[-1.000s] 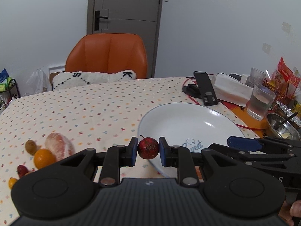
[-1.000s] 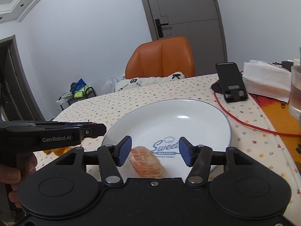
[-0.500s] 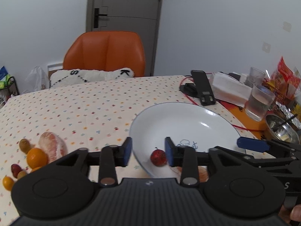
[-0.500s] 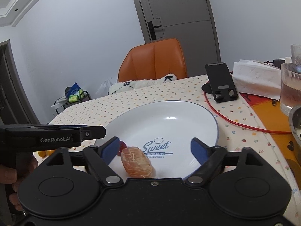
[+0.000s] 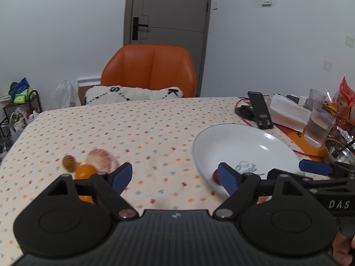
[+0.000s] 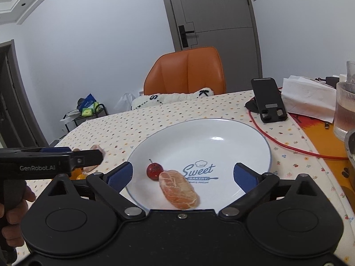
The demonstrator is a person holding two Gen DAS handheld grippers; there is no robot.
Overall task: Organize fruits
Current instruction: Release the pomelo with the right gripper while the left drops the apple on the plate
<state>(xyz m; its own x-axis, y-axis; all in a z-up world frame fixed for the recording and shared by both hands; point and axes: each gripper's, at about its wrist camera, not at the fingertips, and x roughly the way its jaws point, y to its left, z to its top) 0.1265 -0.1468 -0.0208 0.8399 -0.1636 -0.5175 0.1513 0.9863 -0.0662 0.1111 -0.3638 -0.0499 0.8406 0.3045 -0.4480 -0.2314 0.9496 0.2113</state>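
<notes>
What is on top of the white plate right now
Two fruits lie on the white plate: a small red fruit with a stem and a peeled citrus piece, touching each other. The plate's near edge is hidden behind the right gripper.

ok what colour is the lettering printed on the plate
Dark blue, on the white plate; it shows best in the right wrist view.

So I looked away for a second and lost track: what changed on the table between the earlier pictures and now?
The left tongs let go of the small red fruit, which now lies on the white plate beside the peeled citrus piece, then opened wide and swung left toward the loose fruit. The right tongs opened wider. The citrus piece and plate stayed put.
</notes>
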